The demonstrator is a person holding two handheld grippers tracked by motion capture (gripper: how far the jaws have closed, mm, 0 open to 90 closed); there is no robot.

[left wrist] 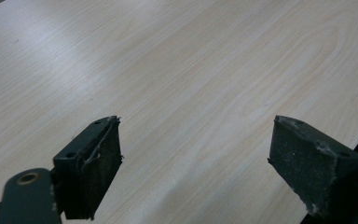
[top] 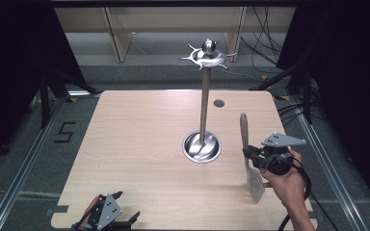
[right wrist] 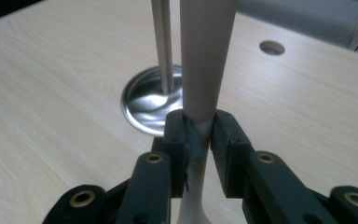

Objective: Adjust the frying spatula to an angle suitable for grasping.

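Overhead camera faces forward; both close gripper cameras share its table (top: 139, 144).

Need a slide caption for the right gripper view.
Right gripper clamps a spatula at its handle's narrow neck, before the metal utensil stand.

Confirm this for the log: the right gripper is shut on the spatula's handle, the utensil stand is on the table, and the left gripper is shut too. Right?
Not quite. The left gripper is open: the left gripper view shows its jaws set wide apart over bare table. The rest holds: the right gripper is shut on the spatula handle, and the utensil stand is on the table.
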